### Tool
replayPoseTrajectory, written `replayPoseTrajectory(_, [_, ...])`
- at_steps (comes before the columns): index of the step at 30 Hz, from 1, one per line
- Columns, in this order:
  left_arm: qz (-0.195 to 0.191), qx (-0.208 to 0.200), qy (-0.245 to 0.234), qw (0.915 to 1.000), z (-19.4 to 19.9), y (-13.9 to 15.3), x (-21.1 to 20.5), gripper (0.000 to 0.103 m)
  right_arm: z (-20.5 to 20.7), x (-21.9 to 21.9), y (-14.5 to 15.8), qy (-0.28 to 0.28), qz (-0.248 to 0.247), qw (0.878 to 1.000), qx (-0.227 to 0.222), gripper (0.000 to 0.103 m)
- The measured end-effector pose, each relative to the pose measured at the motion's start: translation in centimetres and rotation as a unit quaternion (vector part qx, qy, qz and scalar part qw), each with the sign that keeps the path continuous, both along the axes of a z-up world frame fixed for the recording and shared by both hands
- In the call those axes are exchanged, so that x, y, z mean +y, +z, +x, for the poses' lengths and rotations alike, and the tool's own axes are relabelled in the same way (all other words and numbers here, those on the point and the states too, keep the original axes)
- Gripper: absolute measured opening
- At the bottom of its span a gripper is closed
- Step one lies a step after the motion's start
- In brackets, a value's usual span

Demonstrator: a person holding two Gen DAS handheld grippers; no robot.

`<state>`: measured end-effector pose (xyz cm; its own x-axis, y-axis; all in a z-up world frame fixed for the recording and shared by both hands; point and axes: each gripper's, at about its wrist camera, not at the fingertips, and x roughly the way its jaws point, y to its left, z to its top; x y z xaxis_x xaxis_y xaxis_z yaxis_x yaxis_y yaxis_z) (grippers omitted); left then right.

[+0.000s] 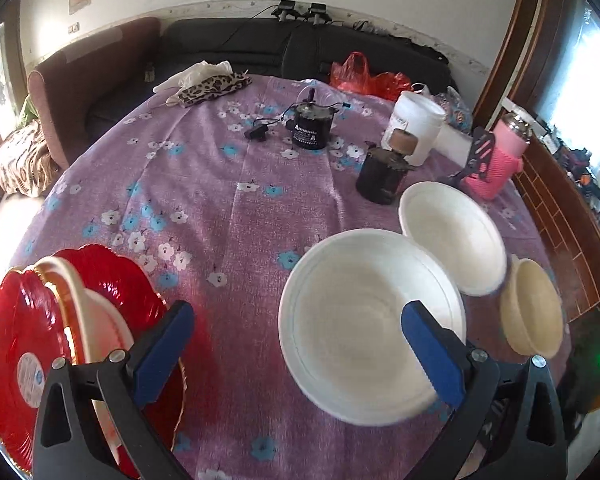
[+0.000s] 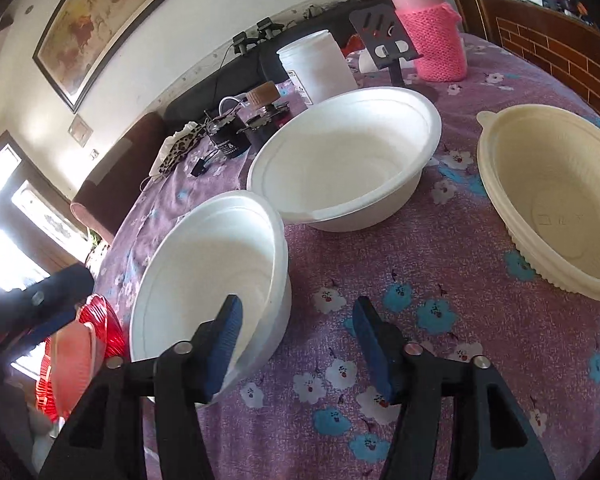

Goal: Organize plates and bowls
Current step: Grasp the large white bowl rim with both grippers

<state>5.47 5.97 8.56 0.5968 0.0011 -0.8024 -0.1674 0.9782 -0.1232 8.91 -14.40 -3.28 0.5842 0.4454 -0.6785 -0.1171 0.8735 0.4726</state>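
Fingers of both the left gripper (image 1: 298, 330) and right gripper (image 2: 296, 338) spread over smooth round foam bowls (image 1: 372, 320).

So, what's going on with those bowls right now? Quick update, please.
Both grippers open, empty. Right gripper straddles near white bowl's rim. Second white bowl, cream bowl alongside. Nothing in the way.

My purple floral-print tablecloth (image 1: 220, 208) has white and blue blossoms; two white foam bowls (image 2: 340, 152), one cream ribbed plastic bowl (image 2: 556, 208), glossy red scalloped plates (image 1: 16, 340) (gold edging), pink knitted bottle sleeve (image 2: 436, 44).
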Motion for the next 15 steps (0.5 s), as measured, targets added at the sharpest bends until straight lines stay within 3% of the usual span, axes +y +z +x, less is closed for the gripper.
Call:
replayPoseTrajectory(5, [0.02, 0.005, 0.014, 0.9997, 1.9, -0.8, -0.4, 0.103, 0.1, -0.1, -0.7, 0.009, -0.001, 1.0, 0.006, 0.046])
replayPoseTrajectory(15, [0.024, 0.028, -0.013, 0.9992, 2.4, -2.7, -1.5, 0.102, 0.1, -0.7, -1.2, 0.002, 0.001, 1.0, 0.018, 0.046])
